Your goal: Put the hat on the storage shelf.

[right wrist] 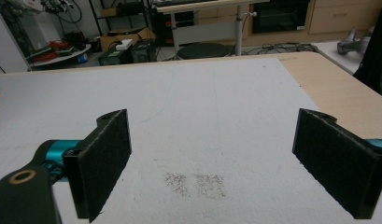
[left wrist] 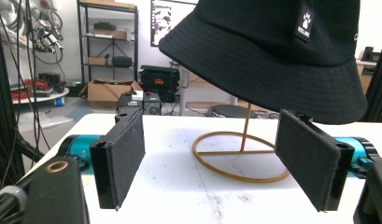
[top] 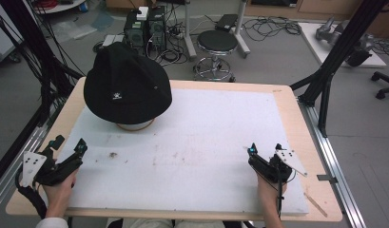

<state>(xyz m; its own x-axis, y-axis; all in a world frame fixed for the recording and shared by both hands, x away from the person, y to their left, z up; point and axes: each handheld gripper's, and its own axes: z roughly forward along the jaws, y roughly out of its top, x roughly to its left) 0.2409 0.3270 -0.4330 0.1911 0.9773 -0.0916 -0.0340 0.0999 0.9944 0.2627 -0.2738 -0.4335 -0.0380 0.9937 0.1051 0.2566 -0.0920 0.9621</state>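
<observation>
A black bucket hat (top: 125,85) with a small white logo patch hangs on a thin brass-coloured stand (top: 135,126) at the far left of the white mat (top: 201,137). In the left gripper view the hat (left wrist: 272,51) hangs over the stand's ring base (left wrist: 226,168), just beyond the jaws. My left gripper (top: 68,148) rests at the mat's near left edge, open, nothing between its pads (left wrist: 123,158). My right gripper (top: 264,149) sits at the near right, open and empty, its pads (right wrist: 104,158) wide apart over bare mat.
The mat lies on a wooden table (top: 306,137). Small dark stains (top: 113,155) mark the mat near the left gripper. Beyond the table stand a black stool (top: 217,47), computer boxes (top: 145,28) and cables. A black frame post (top: 339,52) rises at the right.
</observation>
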